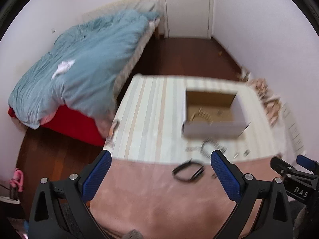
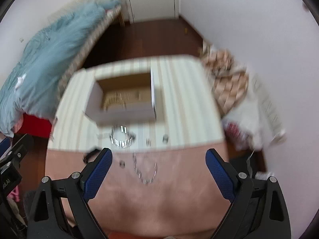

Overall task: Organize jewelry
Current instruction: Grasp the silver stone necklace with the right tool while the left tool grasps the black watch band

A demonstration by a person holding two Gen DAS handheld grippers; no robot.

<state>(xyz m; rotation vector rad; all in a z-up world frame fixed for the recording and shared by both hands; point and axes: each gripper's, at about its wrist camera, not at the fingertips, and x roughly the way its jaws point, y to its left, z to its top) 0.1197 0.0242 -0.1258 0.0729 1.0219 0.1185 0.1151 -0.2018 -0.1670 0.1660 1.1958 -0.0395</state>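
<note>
An open cardboard box [image 1: 214, 128] with a white outside stands on the striped cloth; a gold piece [image 1: 200, 115] lies inside. It also shows in the right wrist view [image 2: 123, 113]. A black bracelet [image 1: 188, 171] lies on the pink cloth between my left gripper's fingers. A silver bracelet [image 2: 122, 137] lies in front of the box, a thin silver chain [image 2: 145, 170] on the pink cloth, small pieces [image 2: 165, 138] beside them. My left gripper [image 1: 161, 159] is open and empty above the pink cloth. My right gripper [image 2: 158, 156] is open and empty above the chain. Both views are blurred.
A bed [image 1: 83, 63] with a blue duvet stands at the left. A dark wood floor [image 1: 187, 55] runs to a white door [image 1: 187, 8]. A patterned cloth heap [image 2: 227, 75] lies right of the table by the wall.
</note>
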